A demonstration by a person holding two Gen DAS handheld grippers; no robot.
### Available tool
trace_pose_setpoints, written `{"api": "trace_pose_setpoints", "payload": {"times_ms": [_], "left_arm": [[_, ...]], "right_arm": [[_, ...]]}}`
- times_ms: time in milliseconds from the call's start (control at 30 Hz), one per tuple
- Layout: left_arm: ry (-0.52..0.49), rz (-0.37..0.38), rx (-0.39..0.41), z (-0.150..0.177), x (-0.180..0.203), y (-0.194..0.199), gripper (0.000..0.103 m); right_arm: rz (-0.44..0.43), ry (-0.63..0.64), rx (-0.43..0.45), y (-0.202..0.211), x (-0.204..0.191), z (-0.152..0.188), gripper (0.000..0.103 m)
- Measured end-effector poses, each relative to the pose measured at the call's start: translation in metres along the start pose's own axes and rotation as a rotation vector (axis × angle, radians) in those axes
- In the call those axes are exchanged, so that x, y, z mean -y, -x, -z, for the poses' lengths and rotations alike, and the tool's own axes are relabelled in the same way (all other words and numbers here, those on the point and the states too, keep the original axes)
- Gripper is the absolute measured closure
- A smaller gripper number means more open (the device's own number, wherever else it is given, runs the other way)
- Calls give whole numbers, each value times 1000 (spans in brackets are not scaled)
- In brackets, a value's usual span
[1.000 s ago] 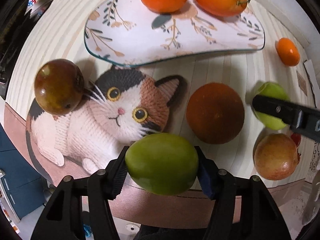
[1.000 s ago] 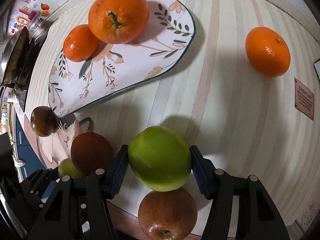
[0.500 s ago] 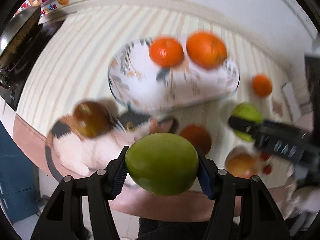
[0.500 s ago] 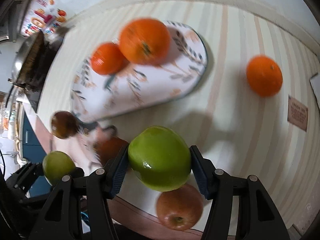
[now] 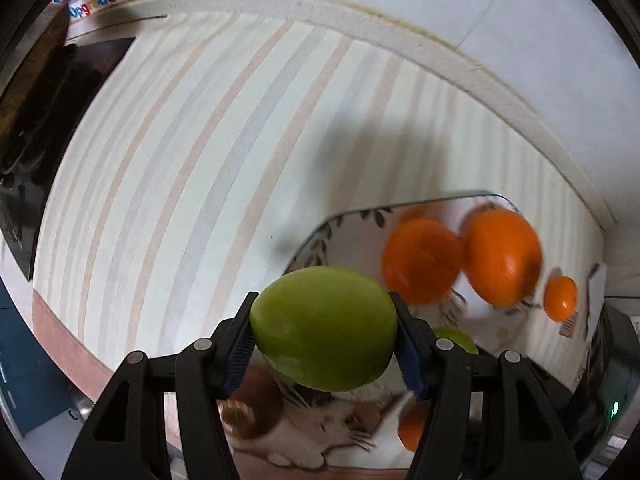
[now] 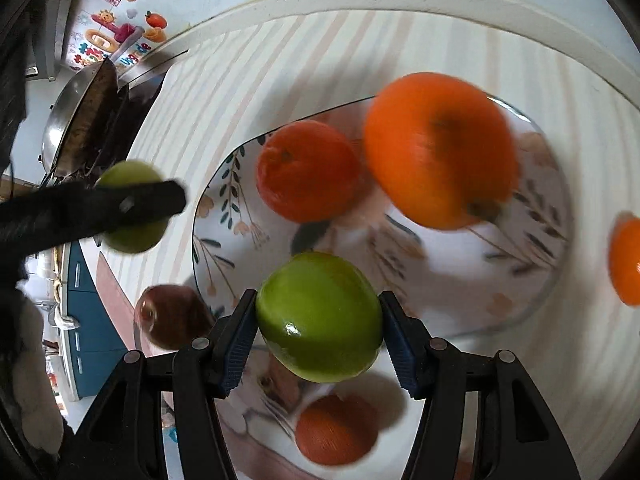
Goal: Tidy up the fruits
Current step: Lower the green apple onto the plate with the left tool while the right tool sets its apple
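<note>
My left gripper (image 5: 324,332) is shut on a green apple (image 5: 324,326), held in the air over the striped table to the left of the floral plate (image 5: 352,236). My right gripper (image 6: 318,320) is shut on another green apple (image 6: 320,316), held above the plate's near left edge (image 6: 500,304). On the plate lie a small orange (image 6: 308,170) and a large orange (image 6: 440,148). In the right wrist view the left gripper's finger (image 6: 132,204) and its green apple (image 6: 132,236) show at the left.
A loose orange (image 6: 626,260) lies right of the plate. A dark brown fruit (image 6: 172,322) and a dark orange fruit (image 6: 336,428) rest on the cat-picture mat (image 5: 340,432) near me. A pan (image 6: 76,116) stands on the stove at far left. The wall edge runs behind.
Both grippers rose from the table with their green apples and moved forward. The left swung left of the plate; the right now hangs over the plate's near edge.
</note>
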State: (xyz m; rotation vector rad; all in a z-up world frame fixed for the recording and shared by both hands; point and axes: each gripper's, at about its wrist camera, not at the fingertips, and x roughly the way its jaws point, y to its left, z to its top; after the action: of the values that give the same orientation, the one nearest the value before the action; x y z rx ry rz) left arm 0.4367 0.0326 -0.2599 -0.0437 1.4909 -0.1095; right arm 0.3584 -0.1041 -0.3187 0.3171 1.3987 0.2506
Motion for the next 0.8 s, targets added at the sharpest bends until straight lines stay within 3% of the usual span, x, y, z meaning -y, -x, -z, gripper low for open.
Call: {"api": "trace_pose_setpoints", "payload": {"times_ms": [467,633,800], "left_arm": [[18,-22,-128,-9,-5,-42,44],[51,28,-138,-7,-16,-43,42],[41,35,-90,0,-14,-28,23]], "right_arm": [[-101,-19,-76,-32,-12,-18,39],[-110,-23,-92,-27,-16,-21,26],[-91,-14,-92,-14,-15,-18,22]]}}
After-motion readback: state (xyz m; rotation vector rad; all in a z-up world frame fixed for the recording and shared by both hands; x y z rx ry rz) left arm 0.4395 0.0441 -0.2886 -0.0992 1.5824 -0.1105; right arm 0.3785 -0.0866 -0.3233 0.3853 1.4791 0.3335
